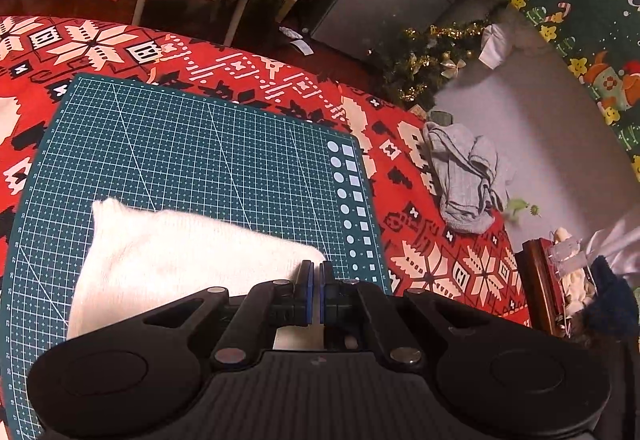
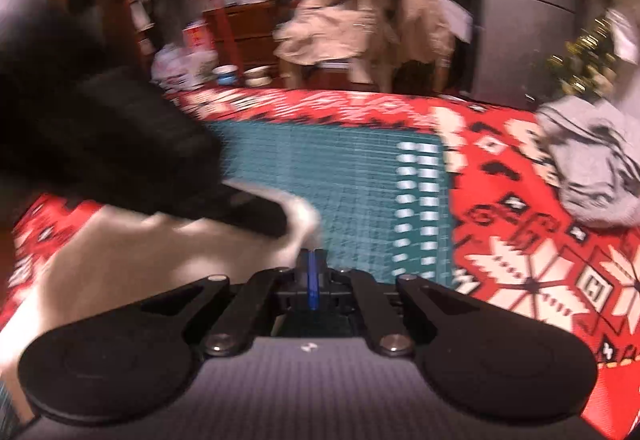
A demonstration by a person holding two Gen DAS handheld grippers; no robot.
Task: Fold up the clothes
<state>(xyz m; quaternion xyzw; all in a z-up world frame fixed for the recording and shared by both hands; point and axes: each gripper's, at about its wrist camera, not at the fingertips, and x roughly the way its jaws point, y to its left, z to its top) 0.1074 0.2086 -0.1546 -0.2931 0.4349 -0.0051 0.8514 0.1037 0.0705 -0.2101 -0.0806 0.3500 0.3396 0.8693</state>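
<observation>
Because the left hand-held gripper (image 1: 317,267) has its 2 blue pads nearly together on the near right corner of the white garment (image 1: 188,260), the left wrist view suggests a pinch made to carry that corner over in a fold. That cloth lies on the green cutting mat (image 1: 208,144), which gives a flat base on the red patterned worktop (image 1: 440,264). A grey garment (image 1: 464,180) waits crumpled, well apart.

Seen from the blurred right wrist view, the right hand-held gripper (image 2: 313,260) is fully closed at the white cloth's edge; whether it nips fabric I cannot tell.
</observation>
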